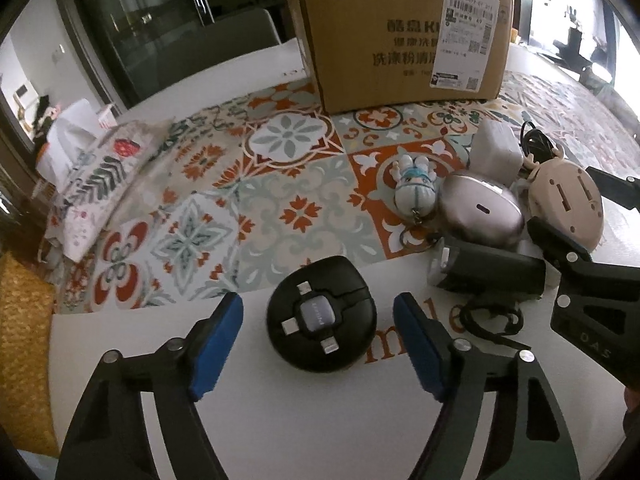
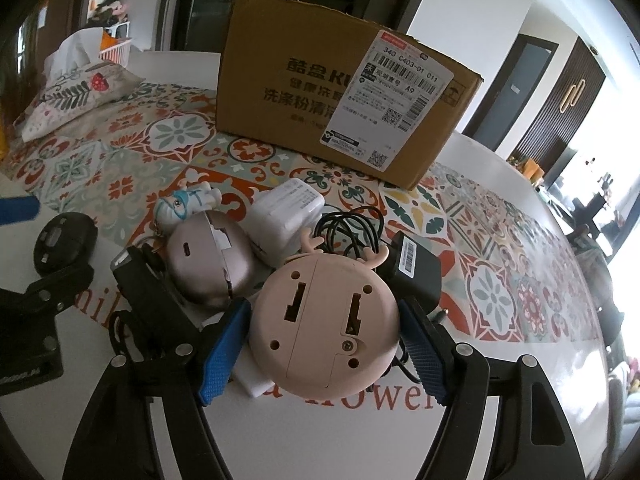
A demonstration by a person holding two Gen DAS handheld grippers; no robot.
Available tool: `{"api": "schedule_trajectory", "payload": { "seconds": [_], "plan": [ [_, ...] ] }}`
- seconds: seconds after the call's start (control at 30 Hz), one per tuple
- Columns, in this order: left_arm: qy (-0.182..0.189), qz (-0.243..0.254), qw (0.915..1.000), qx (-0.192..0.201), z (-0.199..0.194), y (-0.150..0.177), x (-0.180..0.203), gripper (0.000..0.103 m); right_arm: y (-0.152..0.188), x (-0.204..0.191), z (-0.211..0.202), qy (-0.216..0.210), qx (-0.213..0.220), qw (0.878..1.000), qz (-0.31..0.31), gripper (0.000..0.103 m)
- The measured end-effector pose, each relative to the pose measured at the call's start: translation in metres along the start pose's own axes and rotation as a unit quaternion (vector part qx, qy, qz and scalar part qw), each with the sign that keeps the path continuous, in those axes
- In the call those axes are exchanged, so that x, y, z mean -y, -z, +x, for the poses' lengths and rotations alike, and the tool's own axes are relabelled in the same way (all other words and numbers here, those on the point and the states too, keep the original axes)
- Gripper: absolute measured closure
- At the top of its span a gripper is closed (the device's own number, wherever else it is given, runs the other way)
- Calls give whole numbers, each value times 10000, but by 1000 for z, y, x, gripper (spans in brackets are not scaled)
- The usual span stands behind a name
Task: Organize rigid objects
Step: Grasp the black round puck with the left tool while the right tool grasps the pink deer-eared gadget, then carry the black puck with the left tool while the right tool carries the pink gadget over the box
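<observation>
We see the round black adapter puck (image 1: 322, 314) lying flat on the white part of the bench (image 1: 280, 420), its four plug tips facing up around a pale square centre. It sits between the blue pads of our left gripper (image 1: 319, 350), whose fingers (image 1: 218, 346) stand wide, one on each side and clear of the puck.

Our right gripper (image 2: 324, 354) brackets the round beige deer-antler gadget (image 2: 324, 322), which lies underside up with its slots and screw holes showing. The fingers (image 2: 224, 350) stand wide to either side of it; whether the pads touch its rim we cannot tell.

Just beside the beige gadget lies the pinkish metallic oval case (image 2: 210, 266), and in front of that a black bike-light-shaped device (image 1: 490, 270) with a strap loop. Behind the case rest a small white-and-blue doll keychain (image 1: 414, 190) and a white charger block (image 2: 288, 216). A tangle of black cable (image 2: 352, 228) and a black power adapter (image 2: 414, 270) lie behind and to the right of the beige gadget.

Farther back on the patterned tile-print cloth (image 1: 260, 184) stands a brown cardboard box (image 2: 332, 92) with a shipping label. A leaf-printed cushion (image 2: 76, 96) lies off to the left.
</observation>
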State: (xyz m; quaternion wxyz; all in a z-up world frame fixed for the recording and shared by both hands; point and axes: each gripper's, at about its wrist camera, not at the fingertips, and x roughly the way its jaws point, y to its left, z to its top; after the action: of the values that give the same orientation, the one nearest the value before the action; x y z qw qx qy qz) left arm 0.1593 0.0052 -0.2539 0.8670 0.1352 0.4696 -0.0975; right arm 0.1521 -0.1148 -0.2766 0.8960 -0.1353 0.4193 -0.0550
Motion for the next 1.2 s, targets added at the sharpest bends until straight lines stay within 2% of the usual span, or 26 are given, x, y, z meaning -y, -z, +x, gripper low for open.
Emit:
{"api": "schedule_trajectory", "payload": {
  "seconds": [0.07,0.23,0.43,0.7,1.2],
  "plan": [
    [91,-78,9999,-54,5,1,-1,31,0,-1,0,11,13,10000,-4,28],
    [167,-178,9997,27,3,2,-3,48,0,-2,0,-48,23,10000,-8,28],
    [171,-193,9997,6,-4,2,-4,48,0,-2,-5,-105,77,9999,6,28],
    [160,-226,9992,271,-34,-6,-3,48,-4,6,-26,-151,300,9994,113,28],
    [240,-261,9939,1046,-103,-60,1,48,-44,51,-82,-222,982,9937,502,28]
  ]
}}
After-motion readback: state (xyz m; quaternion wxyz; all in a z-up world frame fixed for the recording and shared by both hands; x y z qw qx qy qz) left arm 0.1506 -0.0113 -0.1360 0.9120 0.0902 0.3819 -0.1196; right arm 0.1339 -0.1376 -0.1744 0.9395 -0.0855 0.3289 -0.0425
